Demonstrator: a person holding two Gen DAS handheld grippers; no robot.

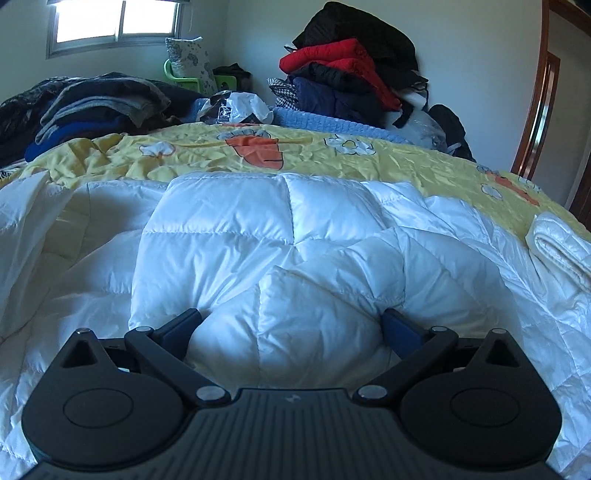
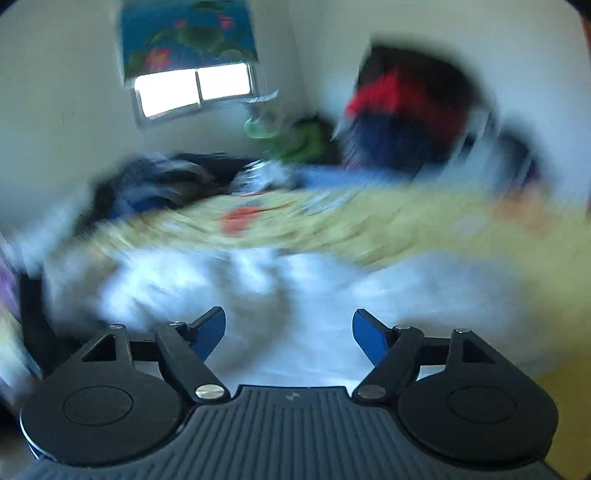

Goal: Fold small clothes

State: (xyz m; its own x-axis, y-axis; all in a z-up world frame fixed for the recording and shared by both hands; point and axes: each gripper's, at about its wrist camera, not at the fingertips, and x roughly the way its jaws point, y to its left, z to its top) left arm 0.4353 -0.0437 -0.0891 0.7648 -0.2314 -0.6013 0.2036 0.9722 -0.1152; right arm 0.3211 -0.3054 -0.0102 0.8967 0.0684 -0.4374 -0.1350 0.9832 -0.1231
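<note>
White quilted fabric fills the near half of my left wrist view: a puffy white garment (image 1: 280, 251) lies spread across the yellow bedspread (image 1: 413, 166) with its carrot and flower print. My left gripper (image 1: 291, 325) has its blue-padded fingers (image 1: 397, 328) set wide, and a thick bulge of the white quilting swells up between them. Both pads sit right against that bulge, but I cannot tell whether they are squeezing it or only pushed into it. To the right, near the bed's edge, a small rolled white cloth (image 1: 557, 247) rests on the garment's margin. At the far left is a heap of dark and grey clothes (image 1: 85, 107); at the far right a taller stack with a red jacket (image 1: 343, 62) leans at the wall. A window (image 1: 118, 22) glows at the far left corner.

From my right wrist view nearly everything past the tool is smeared by motion. My right gripper (image 2: 289, 332) stands wide, blue fingers (image 2: 212, 330) well apart, with nothing I can make out gripped between them. Below and beyond them is a pale white blur that matches the garment (image 2: 266, 295), with the yellow spread (image 2: 388, 221) streaked behind it. The window (image 2: 192, 92), under a blue flowered blind (image 2: 188, 33), and the red-topped stack (image 2: 402, 107) are recognisable at the far side.
</note>
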